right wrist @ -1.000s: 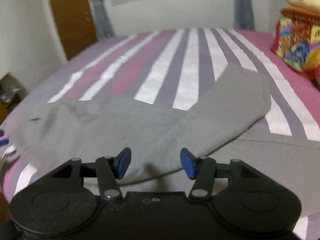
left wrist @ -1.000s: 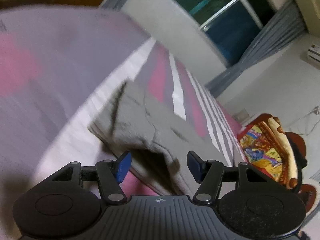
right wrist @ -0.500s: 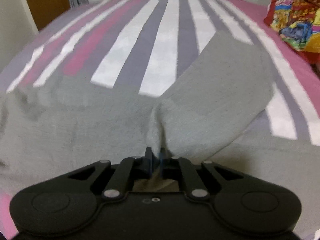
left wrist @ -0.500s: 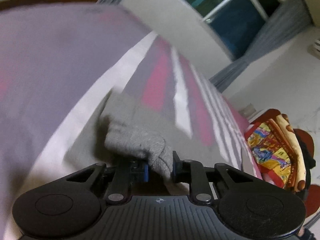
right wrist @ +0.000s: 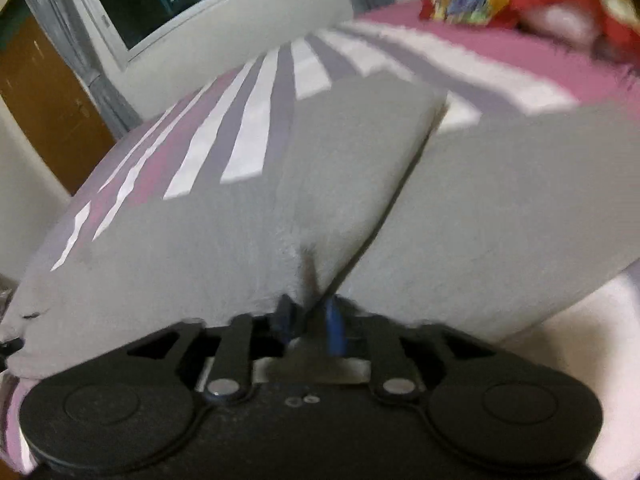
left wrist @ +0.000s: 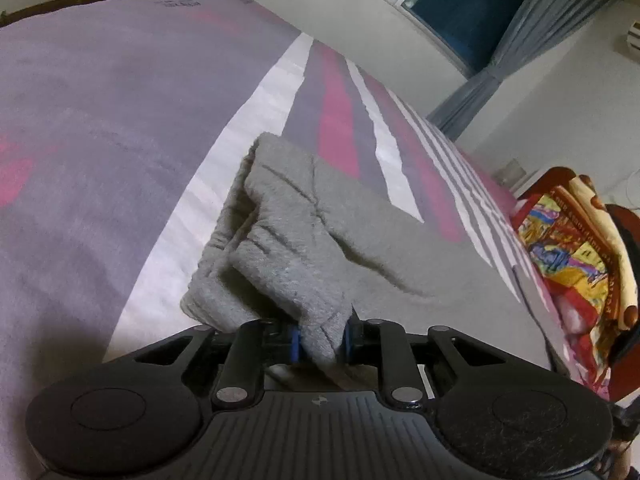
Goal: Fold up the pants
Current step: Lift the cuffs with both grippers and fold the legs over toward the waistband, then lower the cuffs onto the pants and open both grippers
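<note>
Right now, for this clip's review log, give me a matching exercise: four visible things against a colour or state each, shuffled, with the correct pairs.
Things:
1. left gripper
2. grey pants
3. bedsheet
4. blanket

States:
A. colourful, bundled at the bed's far side
B. striped pink, white and purple
C. shut on bunched fabric
D. lifted in a pinched fold by the right gripper

Pairs: 1-C, 2-D, 3-B, 4-A

Dim indoor light, fisheye-warped edges, motion blur in right view.
</note>
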A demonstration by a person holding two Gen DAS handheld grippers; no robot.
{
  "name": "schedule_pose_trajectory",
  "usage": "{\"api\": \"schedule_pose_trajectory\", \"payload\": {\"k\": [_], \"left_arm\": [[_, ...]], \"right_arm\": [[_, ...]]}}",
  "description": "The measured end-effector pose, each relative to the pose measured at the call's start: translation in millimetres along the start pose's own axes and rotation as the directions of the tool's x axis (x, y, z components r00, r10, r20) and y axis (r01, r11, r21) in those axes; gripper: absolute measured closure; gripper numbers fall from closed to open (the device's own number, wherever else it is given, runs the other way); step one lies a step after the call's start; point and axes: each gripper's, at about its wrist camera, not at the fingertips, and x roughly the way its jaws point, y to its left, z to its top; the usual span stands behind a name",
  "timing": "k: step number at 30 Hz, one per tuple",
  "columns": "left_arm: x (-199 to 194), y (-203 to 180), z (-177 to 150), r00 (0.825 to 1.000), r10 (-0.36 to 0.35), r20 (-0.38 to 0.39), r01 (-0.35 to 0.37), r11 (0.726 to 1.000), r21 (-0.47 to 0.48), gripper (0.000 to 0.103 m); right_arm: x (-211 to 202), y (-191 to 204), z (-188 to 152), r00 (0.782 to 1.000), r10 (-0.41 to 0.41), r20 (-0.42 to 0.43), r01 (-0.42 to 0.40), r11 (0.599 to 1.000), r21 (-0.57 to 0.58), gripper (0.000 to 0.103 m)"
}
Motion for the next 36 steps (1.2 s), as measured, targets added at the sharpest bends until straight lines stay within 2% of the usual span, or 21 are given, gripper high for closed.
{"api": "schedule_pose_trajectory", "payload": {"k": [2,3,6,8,10,11,12,13,15,18,20,21,23,26,27,28,30,32,33,36], "left_arm": [[1.7,-0.9,2.2,1.0,0.01,-0.011,-0.01,1.0,0.012,0.083],[2.2,-1.7,2.9,1.0,0.013,-0.013,-0.012,1.0,0.008,0.083],[4.3,-0.5,2.4,1.0,0.025,-0.018,-0.025,1.0,-0.015,0.083],[5.3,2.6,0.0,0.999,0.037,-0.027,-0.037,0.999,-0.018,0.083],[5.6,2.5,1.9,0.998,0.045,-0.039,-0.046,0.999,-0.027,0.083],[7.8,0.6,3.8,0.998,0.05,-0.043,-0.052,0.998,-0.025,0.083],[7.5,-1.2,5.6,0.998,0.054,-0.044,-0.055,0.998,-0.019,0.083],[5.7,-1.9,7.9,0.998,0.045,-0.032,-0.046,0.999,-0.021,0.083],[-2.4,-3.4,13.3,1.0,0.01,0.001,-0.01,1.0,-0.017,0.083],[-12.9,-3.5,17.9,1.0,-0.016,0.022,0.016,1.0,0.011,0.083],[-8.8,-1.4,15.1,1.0,0.0,-0.016,0.001,1.0,0.029,0.083],[-1.9,-2.3,11.6,0.998,0.032,-0.056,-0.029,0.998,0.055,0.083],[7.0,-2.9,4.8,0.995,0.048,-0.087,-0.043,0.997,0.061,0.083],[6.2,-1.4,3.7,0.996,0.044,-0.081,-0.042,0.999,0.024,0.083],[6.2,-0.9,3.3,0.996,0.042,-0.081,-0.04,0.999,0.026,0.083],[6.8,-0.2,3.1,0.996,0.038,-0.082,-0.037,0.999,0.019,0.083],[7.8,1.6,3.0,0.996,0.032,-0.081,-0.033,0.999,-0.01,0.083],[8.9,5.0,2.2,0.996,0.033,-0.077,-0.035,0.999,-0.027,0.083],[8.9,4.2,2.1,0.996,0.036,-0.076,-0.038,0.999,-0.03,0.083],[9.0,4.3,-1.5,0.997,0.039,-0.073,-0.042,0.998,-0.039,0.083]], "right_arm": [[-11.9,4.8,14.6,0.997,0.016,0.073,-0.012,0.999,-0.048,0.053],[-10.2,9.1,25.6,0.997,0.013,0.076,-0.007,0.997,-0.073,0.053],[24.3,27.8,49.3,0.998,-0.061,-0.025,0.055,0.979,-0.195,0.051],[52.5,45.0,48.6,0.984,-0.138,-0.11,0.098,0.945,-0.313,0.051],[73.0,59.0,43.9,0.967,-0.228,-0.113,0.154,0.878,-0.454,0.054],[80.9,61.2,44.5,0.956,-0.269,-0.113,0.179,0.847,-0.501,0.082],[82.0,55.7,50.9,0.956,-0.267,-0.119,0.175,0.849,-0.498,0.099],[77.3,50.7,56.1,0.963,-0.249,-0.108,0.172,0.869,-0.464,0.099],[50.8,35.2,66.9,0.978,-0.195,-0.068,0.156,0.914,-0.375,0.099],[-1.4,18.1,58.3,0.987,-0.161,-0.014,0.151,0.949,-0.277,0.099],[-16.2,5.3,38.0,0.983,-0.182,-0.028,0.17,0.956,-0.237,0.098],[-11.1,-7.7,21.8,0.973,-0.221,-0.058,0.205,0.955,-0.212,0.096],[14.5,-33.8,0.7,0.946,-0.284,-0.155,0.25,0.946,-0.206,0.077],[-2.3,-26.9,2.7,0.961,-0.27,-0.067,0.246,0.938,-0.242,0.06],[-10.7,-16.1,6.5,0.968,-0.25,-0.003,0.237,0.923,-0.304,0.06],[-12.6,-7.0,13.6,0.973,-0.231,0.02,0.222,0.904,-0.366,0.06],[-2.0,13.8,21.8,0.976,-0.218,0.022,0.2,0.844,-0.498,0.056],[20.3,35.5,25.9,0.982,-0.186,-0.038,0.121,0.769,-0.627,0.054],[36.1,47.2,24.1,0.979,-0.186,-0.079,0.08,0.719,-0.69,0.054],[73.4,69.0,17.3,0.97,-0.214,-0.114,0.043,0.616,-0.787,0.054]]}}
